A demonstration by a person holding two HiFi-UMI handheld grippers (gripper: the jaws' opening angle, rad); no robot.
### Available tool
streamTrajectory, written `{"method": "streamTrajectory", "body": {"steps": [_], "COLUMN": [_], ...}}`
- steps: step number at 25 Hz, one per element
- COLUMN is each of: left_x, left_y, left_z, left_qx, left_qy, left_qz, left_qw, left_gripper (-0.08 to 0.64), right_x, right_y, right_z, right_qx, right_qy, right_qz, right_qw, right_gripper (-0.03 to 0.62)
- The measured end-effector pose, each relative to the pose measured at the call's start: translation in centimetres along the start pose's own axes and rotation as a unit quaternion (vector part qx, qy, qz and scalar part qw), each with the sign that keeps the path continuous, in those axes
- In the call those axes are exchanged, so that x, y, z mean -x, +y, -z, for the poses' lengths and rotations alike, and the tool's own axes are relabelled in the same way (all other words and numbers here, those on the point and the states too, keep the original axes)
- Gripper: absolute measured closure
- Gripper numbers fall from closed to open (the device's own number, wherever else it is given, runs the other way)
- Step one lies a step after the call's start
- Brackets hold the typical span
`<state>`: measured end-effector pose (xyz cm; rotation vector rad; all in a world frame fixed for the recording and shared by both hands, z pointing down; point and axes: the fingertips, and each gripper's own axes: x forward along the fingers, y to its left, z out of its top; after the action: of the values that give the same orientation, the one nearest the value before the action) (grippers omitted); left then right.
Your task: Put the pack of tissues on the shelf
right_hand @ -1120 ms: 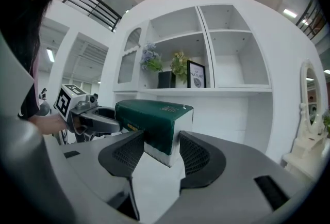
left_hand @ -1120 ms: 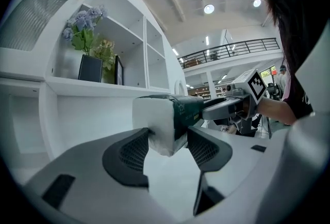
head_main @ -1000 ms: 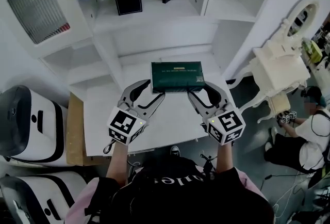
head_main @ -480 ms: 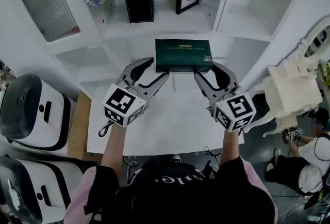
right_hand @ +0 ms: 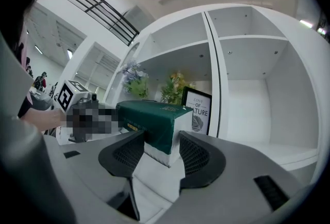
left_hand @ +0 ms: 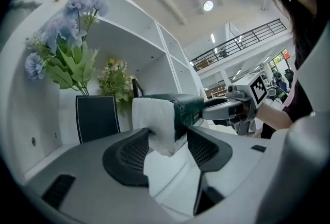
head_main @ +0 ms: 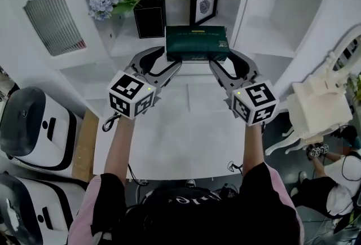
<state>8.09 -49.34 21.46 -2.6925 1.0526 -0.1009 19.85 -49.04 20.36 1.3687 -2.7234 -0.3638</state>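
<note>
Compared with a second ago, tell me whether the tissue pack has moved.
Yes. The tissue pack has gone forward toward the shelf: it was well short of the black pot and now lies level with its base.

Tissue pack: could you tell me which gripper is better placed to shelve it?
Neither alone: the left gripper and right gripper each clamp one end of the pack. Slight edge right, perhaps: the vase stands on the shelf ahead of the left.
</note>
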Motion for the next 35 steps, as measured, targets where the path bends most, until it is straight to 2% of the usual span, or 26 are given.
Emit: {"method": "streamTrajectory", "body": {"steps": [5,8,12,16,19,24,30,35], "left_x": [-2.2,-3.1,-3.5,-3.9,-4.1,-4.4,-4.6,-4.6], "left_y": [1.9,2.6,3.4,4.2,4.6,5.1,5.4,5.4], "left_z": [-0.2,0.3,0.4,0.4,0.5,1.0,1.7,1.8], "left_qx": [0.016,0.037,0.067,0.052,0.056,0.063,0.026,0.018], "left_qy": [0.012,0.019,0.009,0.025,0.034,0.041,0.063,0.066], "left_qz": [-0.006,-0.012,-0.028,-0.060,-0.076,-0.088,-0.105,-0.110], "left_qw": [0.9998,0.9990,0.9973,0.9966,0.9950,0.9933,0.9922,0.9916], "left_gripper": [0.314,0.314,0.320,0.337,0.345,0.354,0.371,0.373], "right_x": [-2.1,-3.1,-3.7,-4.5,-5.0,-5.7,-6.5,-6.5], "right_y": [-2.1,-2.9,-3.4,-3.5,-3.7,-3.9,-4.3,-4.2], "right_z": [0.0,0.5,0.4,0.2,0.4,0.5,0.7,0.7], "right_qx": [-0.016,-0.020,-0.033,-0.027,-0.025,-0.024,-0.021,-0.015], "right_qy": [0.002,0.008,-0.005,-0.006,-0.005,-0.003,-0.004,-0.004], "right_qz": [0.008,0.017,0.025,0.039,0.048,0.056,0.065,0.068], "right_qw": [1.000,1.000,0.999,0.999,0.999,0.998,0.998,0.998], "right_gripper": [0.356,0.358,0.362,0.364,0.364,0.364,0.367,0.370]}}
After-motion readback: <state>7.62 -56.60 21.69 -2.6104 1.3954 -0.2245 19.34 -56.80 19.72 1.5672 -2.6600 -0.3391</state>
